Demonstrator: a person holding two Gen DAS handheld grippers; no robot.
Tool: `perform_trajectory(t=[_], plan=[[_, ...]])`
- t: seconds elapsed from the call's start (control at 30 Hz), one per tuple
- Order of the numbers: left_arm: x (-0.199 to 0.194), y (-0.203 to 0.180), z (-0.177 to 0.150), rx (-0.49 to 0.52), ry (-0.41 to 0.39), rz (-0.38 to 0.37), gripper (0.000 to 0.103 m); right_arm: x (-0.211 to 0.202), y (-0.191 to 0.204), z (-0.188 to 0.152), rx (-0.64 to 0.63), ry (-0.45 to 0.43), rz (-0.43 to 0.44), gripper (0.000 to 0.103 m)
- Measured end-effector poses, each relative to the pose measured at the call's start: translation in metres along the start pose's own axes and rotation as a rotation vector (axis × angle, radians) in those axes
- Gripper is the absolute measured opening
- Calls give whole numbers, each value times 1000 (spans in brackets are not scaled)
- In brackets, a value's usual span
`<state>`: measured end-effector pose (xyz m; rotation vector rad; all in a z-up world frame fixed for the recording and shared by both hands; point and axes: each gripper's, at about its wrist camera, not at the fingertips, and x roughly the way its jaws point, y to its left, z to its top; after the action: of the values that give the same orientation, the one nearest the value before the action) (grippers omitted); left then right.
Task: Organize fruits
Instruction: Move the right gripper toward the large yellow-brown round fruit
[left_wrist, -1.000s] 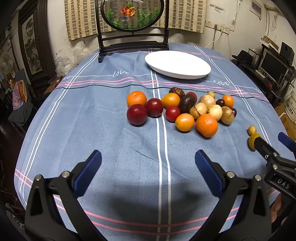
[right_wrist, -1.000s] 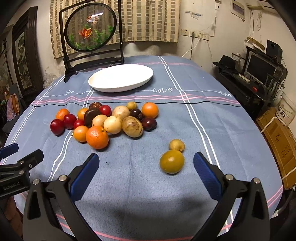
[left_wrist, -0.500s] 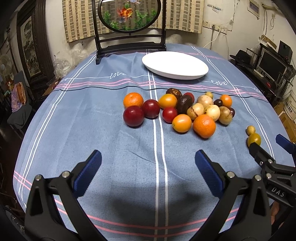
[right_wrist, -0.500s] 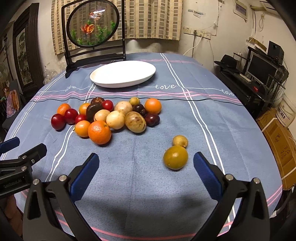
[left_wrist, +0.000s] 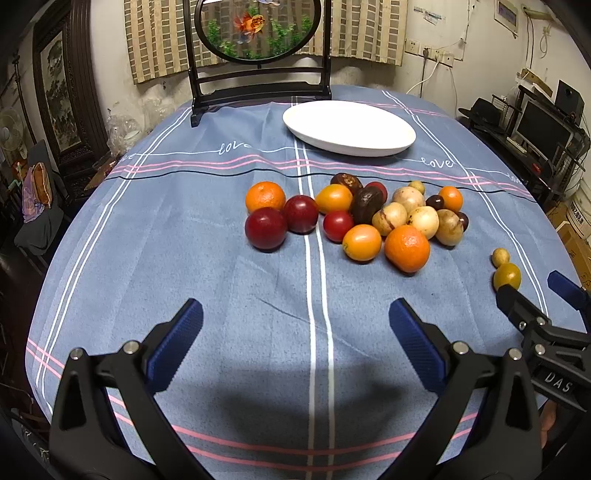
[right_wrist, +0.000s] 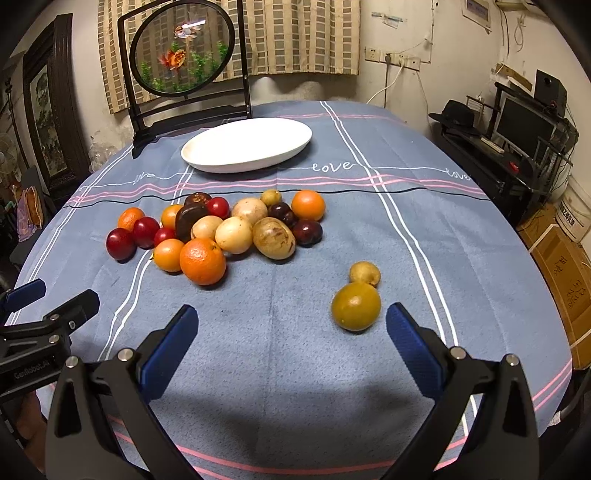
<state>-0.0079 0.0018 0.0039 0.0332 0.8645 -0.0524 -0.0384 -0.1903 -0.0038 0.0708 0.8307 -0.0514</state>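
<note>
Blue cloth, striped pink and white, covers the worktop. Fruit pile mid-cloth: oranges, red plums, pale round fruit, dark ones, all touching in one cluster. White plate beyond the pile, bare, near a framed goldfish screen. Two strays sit apart to the right of the pile: a green-yellow fruit touching a smaller yellow one. Right tool released, fingers spread wide, low over the cloth; green-yellow fruit just inside its right finger. Left tool also released, holding nothing, facing the pile from the near edge.
</note>
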Motion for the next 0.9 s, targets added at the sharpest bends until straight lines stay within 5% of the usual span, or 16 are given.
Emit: perform_trajectory(t=[0.3,0.47,0.9], plan=[[1,0,-3,-4,7,-5,101,1,1,-1,-3,4,2,102],[0,3,-5,-36,5,-96,101,2,3,-2,-7,5,6,102],[2,0,-5,-15,6,-52,101,2,4,-2,-13,2,0,102]])
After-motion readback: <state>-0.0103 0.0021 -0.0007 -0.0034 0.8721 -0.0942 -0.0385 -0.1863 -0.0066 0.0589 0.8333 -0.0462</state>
